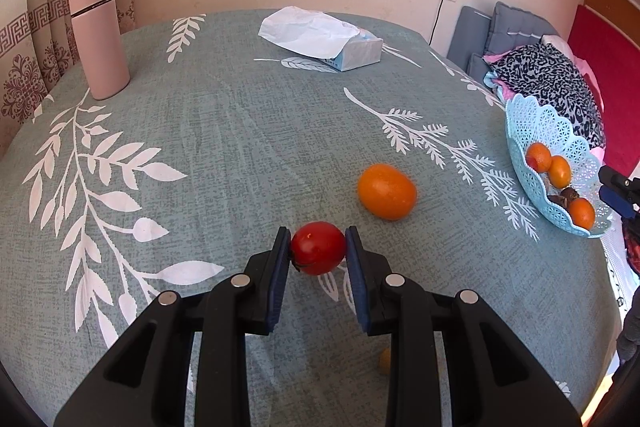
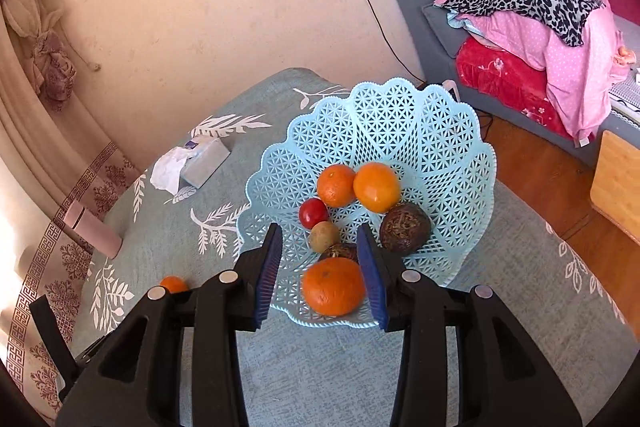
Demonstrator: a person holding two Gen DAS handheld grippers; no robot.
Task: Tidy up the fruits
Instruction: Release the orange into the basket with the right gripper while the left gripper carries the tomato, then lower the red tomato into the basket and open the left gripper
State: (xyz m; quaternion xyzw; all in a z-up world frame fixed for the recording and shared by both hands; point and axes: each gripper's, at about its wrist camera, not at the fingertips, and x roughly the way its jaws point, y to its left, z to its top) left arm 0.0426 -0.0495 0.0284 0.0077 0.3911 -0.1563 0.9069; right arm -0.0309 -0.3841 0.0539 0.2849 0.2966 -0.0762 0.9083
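Left wrist view. Left claw (image 1: 318, 247): closed tight on a small round red tomato (image 1: 318, 247), one blue pad pressing each side, just above the desk (image 1: 224, 155), which is draped in a grey-green cloth printed with white leaves. One loose orange citrus fruit (image 1: 386, 191) lies just beyond the tomato, apart from it. Wide bare cloth lies ahead and to the left. A tall pink cylindrical flask (image 1: 99, 37) stands near the far left edge; a pale blue tissue box (image 1: 320, 39) sits near the far edge. A light blue perforated plastic basket (image 1: 532, 147) sits at the right edge, holding fruit, with part of the right claw (image 1: 618, 193) just beside it.

Right wrist view. The right claw (image 2: 324, 269) is partly open and holds nothing, poised over the basket's near rim; an orange mandarin (image 2: 334, 291) in the basket shows between the pads, which do not press it. This view alone shows the basket's full contents: two more oranges, a second small tomato, a greenish-brown fruit, two dark wrinkled fruits. It also shows the wooden floor and a bed piled with pink and leopard-print cloth beyond the desk's right edge.
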